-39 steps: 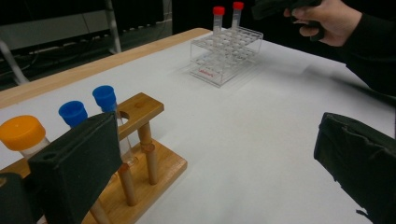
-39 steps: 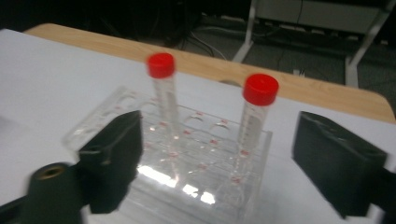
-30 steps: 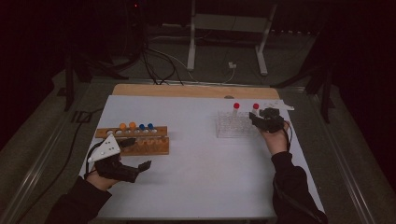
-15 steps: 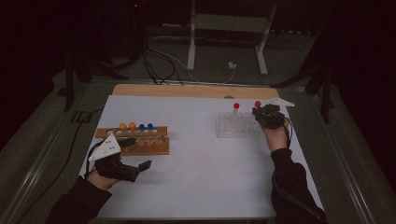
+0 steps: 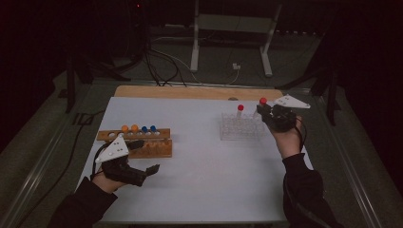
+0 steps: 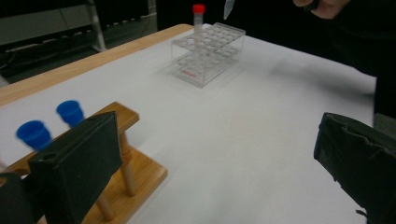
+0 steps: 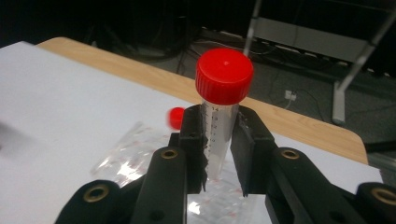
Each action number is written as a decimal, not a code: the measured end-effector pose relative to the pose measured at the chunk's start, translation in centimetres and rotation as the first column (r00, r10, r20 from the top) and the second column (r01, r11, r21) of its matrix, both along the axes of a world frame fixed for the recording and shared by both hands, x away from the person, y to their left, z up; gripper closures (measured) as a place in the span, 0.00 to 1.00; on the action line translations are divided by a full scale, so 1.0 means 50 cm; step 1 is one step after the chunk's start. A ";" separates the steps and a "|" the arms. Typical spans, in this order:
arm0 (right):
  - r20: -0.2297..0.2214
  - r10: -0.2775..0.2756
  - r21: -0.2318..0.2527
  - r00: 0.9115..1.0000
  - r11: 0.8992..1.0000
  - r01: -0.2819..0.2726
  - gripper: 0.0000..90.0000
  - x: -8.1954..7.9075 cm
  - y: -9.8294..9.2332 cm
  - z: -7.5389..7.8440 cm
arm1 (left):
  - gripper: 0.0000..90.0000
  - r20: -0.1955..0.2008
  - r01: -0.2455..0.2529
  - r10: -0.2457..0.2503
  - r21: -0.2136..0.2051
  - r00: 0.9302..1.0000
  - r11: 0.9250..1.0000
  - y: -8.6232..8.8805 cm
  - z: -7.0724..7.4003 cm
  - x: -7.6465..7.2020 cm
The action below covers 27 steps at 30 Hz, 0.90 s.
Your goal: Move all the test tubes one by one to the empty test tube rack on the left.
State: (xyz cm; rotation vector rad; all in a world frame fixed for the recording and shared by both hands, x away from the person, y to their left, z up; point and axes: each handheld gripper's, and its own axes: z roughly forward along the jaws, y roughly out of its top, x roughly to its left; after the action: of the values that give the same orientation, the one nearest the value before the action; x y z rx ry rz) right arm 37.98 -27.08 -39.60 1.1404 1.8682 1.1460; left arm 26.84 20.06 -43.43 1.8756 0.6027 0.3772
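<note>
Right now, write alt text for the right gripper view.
The right claw is shut on a clear tube with a red cap, held upright above a clear plastic rack on the white table.

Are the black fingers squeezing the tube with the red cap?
Touching. In the right gripper view both fingers press against the sides of the red-capped tube, no gap.

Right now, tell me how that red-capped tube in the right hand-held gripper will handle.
The red-capped tube looks like clear plastic and empty, so it is probably light and stiff. Its smooth round wall may slip or swivel between the right hand-held gripper pads. Laid down, it would likely roll; upright, it needs the clear rack.
</note>
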 end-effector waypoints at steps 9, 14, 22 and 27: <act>-0.030 0.137 -0.004 0.990 0.991 -0.137 0.83 -0.069 0.057 -0.013 | 0.02 -0.012 0.031 -0.031 0.005 0.999 1.000 -0.022 0.007 0.008; -0.049 0.207 -0.004 0.977 0.978 -0.208 0.83 -0.104 0.094 -0.033 | 0.02 -0.022 0.063 -0.062 0.012 0.998 0.998 -0.042 0.012 0.014; -0.080 0.308 -0.009 0.948 0.951 -0.309 0.83 -0.148 0.153 -0.064 | 0.02 -0.028 0.114 -0.113 0.020 0.993 0.993 -0.084 0.016 0.026; -0.096 0.369 -0.005 0.924 0.928 -0.372 0.83 -0.167 0.185 -0.077 | 0.05 -0.025 0.145 -0.144 0.027 0.989 0.989 -0.118 0.020 0.040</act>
State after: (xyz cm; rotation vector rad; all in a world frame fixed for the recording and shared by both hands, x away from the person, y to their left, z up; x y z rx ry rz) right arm 29.60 -17.84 -43.44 0.8586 2.2303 1.2863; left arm 28.85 14.14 -42.42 1.9404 0.4752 0.2707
